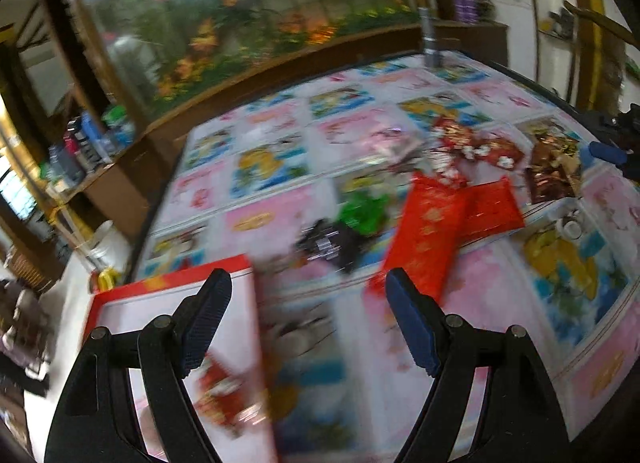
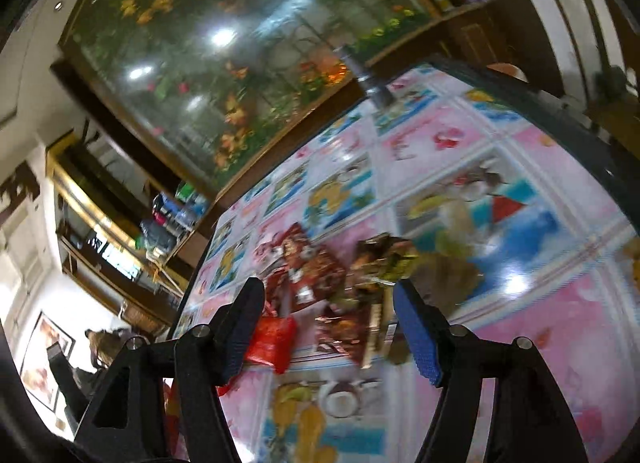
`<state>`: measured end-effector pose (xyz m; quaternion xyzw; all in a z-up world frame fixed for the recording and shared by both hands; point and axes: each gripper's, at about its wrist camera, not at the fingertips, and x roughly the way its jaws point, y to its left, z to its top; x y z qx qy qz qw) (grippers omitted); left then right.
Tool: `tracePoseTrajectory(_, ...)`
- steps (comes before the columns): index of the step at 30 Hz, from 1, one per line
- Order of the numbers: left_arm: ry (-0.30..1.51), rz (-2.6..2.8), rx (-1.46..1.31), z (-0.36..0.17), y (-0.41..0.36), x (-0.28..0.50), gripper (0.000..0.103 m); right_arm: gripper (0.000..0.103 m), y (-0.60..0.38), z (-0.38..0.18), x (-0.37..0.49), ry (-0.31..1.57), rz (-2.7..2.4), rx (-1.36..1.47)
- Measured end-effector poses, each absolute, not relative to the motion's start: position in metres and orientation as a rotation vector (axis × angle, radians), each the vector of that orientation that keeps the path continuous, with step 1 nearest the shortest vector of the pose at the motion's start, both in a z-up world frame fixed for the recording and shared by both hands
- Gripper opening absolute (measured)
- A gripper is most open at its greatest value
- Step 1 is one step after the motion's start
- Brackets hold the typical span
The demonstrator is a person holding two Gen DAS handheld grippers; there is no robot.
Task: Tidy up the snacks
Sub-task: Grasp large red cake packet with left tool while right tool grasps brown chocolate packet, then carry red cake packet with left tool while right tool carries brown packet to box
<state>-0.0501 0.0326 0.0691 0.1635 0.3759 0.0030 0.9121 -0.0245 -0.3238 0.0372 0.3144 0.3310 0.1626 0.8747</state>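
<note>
My left gripper [image 1: 308,287] and right gripper [image 2: 326,299] both gape empty; the red snack packet [image 1: 426,235] lies just beyond my left gripper's right finger.

Red packets [image 1: 436,223] with gold print lie on a tablecloth [image 1: 280,167] patterned in pink and blue picture squares.

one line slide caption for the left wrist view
Open left gripper above a patterned tablecloth, with red snack packets scattered ahead and a red-edged box at lower left.
</note>
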Motion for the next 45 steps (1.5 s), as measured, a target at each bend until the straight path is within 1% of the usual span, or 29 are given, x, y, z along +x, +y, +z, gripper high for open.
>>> tracePoseTrajectory(6,0.872,-0.042,0.344,0.042,0.004,-0.013,0.079,0.07,-0.324,0.029,-0.02,0.748,0.302,0.636)
tracePoseTrajectory(13,0.879,-0.1,0.332,0.033,-0.008,-0.002,0.08,0.07,-0.34,0.019,-0.02,0.758,0.158,0.657)
tracePoseTrajectory(19,0.904,-0.17,0.302,0.034,-0.008,0.007,0.079,0.07,-0.337,0.032,-0.009,0.764,0.166,0.51)
tracePoseTrajectory(21,0.915,-0.203,0.304,0.032,-0.011,0.005,0.079,0.07,-0.329,0.033,0.002,0.811,0.181,0.415)
tracePoseTrajectory(24,0.918,-0.231,0.315,0.031,-0.016,0.004,0.079,0.071,-0.318,0.021,0.015,0.896,0.203,0.355)
tracePoseTrajectory(27,0.948,-0.257,0.304,0.025,-0.019,0.009,0.079,0.072,-0.303,0.014,0.016,0.922,0.187,0.257)
tracePoseTrajectory(31,1.013,-0.303,0.244,0.012,-0.019,0.019,0.079,0.071,-0.294,0.013,0.014,0.918,0.157,0.178)
tracePoseTrajectory(34,1.021,-0.322,0.177,0.01,-0.015,0.025,0.079,0.071,-0.292,0.013,0.016,0.915,0.145,0.161)
tracePoseTrajectory(36,1.014,-0.319,0.184,0.01,-0.016,0.026,0.072,0.07,-0.288,0.012,0.019,0.911,0.131,0.125)
tracePoseTrajectory(38,1.004,-0.327,0.186,0.012,-0.017,0.026,0.053,0.069,-0.283,0.012,0.021,0.908,0.127,0.096)
tracePoseTrajectory(39,1.002,-0.334,0.185,0.013,-0.017,0.025,0.05,0.064,-0.281,0.012,0.023,0.906,0.129,0.084)
tracePoseTrajectory(40,1.002,-0.341,0.187,0.013,-0.017,0.024,0.049,0.056,-0.279,0.012,0.025,0.904,0.125,0.071)
tracePoseTrajectory(41,0.999,-0.344,0.189,0.013,-0.018,0.022,0.049,0.045,-0.277,0.012,0.024,0.899,0.128,0.059)
tracePoseTrajectory(42,0.994,-0.348,0.191,0.014,-0.017,0.02,0.049,0.04,-0.277,0.012,0.024,0.898,0.137,0.066)
tracePoseTrajectory(43,0.99,-0.352,0.19,0.014,-0.017,0.018,0.048,0.037,-0.278,0.013,0.023,0.898,0.141,0.072)
tracePoseTrajectory(44,0.988,-0.357,0.183,0.014,-0.017,0.015,0.048,0.03,-0.279,0.013,0.023,0.9,0.147,0.086)
tracePoseTrajectory(45,0.988,-0.361,0.173,0.014,-0.015,0.013,0.048,0.025,-0.283,0.013,0.022,0.903,0.158,0.116)
